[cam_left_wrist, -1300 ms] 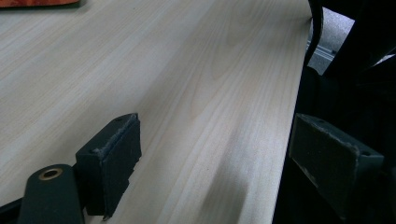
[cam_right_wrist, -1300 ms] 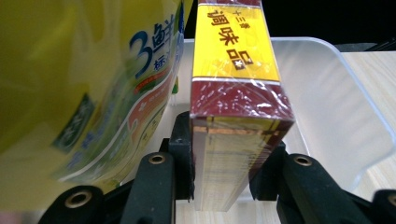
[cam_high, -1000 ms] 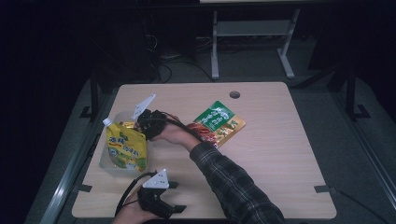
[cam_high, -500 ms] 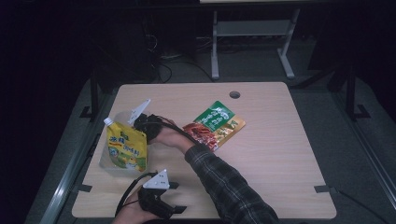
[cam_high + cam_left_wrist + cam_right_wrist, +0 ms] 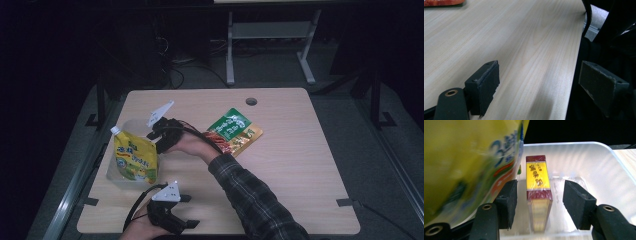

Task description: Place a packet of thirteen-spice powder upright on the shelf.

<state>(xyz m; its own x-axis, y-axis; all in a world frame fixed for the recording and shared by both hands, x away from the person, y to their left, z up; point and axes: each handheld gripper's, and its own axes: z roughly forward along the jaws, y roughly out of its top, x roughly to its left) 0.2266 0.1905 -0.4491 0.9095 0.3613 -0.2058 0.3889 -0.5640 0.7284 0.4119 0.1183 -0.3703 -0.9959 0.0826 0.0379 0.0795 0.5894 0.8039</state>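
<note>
Now over the clear plastic tub [image 5: 116,176] at the left side of the wooden table [image 5: 300,165]: right gripper [image 5: 159,136], jaws just opened, not pinching anything. Between those jaws, seen from the right gripper view [image 5: 539,205]: small dark red box with a yellow label [image 5: 537,186], standing on its edge inside the tub [image 5: 599,170], gaps on both sides, pads not touching. Just left of the box, leaning in the same tub: big yellow pouch [image 5: 466,165] with a white spout at its top [image 5: 134,157].

Near the front edge of the table, low and level: left gripper [image 5: 172,220], jaws wide apart [image 5: 534,82], nothing between them but bare wood.

Farther right, flat on the table, well apart from the tub: green and orange snack bag [image 5: 235,131].
</note>
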